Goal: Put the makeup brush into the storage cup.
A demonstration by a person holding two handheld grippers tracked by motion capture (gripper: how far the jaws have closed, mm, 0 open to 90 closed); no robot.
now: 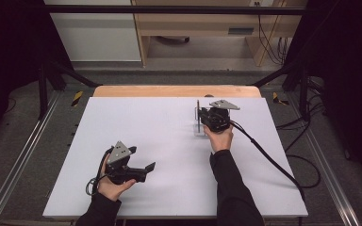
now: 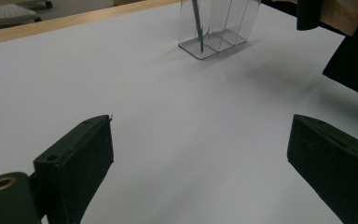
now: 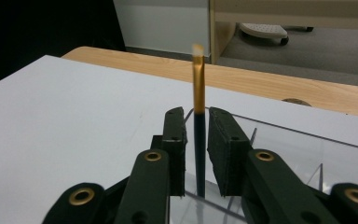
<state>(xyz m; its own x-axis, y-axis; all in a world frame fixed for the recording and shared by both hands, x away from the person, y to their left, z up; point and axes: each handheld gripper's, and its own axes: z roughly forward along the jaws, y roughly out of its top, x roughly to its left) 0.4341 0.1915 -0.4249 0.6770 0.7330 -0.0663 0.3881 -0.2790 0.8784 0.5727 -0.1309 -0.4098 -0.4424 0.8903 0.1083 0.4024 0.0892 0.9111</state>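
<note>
A thin paintbrush (image 3: 198, 140) with a dark handle, gold ferrule and pale bristles stands upright in a clear plastic holder (image 3: 284, 149) at the back right of the white table (image 1: 160, 141). My right gripper (image 3: 196, 126) sits at the holder (image 1: 200, 123), its jaws on either side of the handle with a slim gap showing on each side, so it is open. My left gripper (image 1: 148, 168) rests low at the front left, jaws wide apart with nothing between them. From the left gripper (image 2: 200, 149) I see the holder (image 2: 219, 28) and brush (image 2: 197, 23) farther off.
The holder has several narrow compartments; the brush stands in an end one. A wooden strip (image 1: 176, 91) borders the table's far edge. The right gripper's cable (image 1: 268, 157) trails off the right side. A dark frame and floor cables surround the table.
</note>
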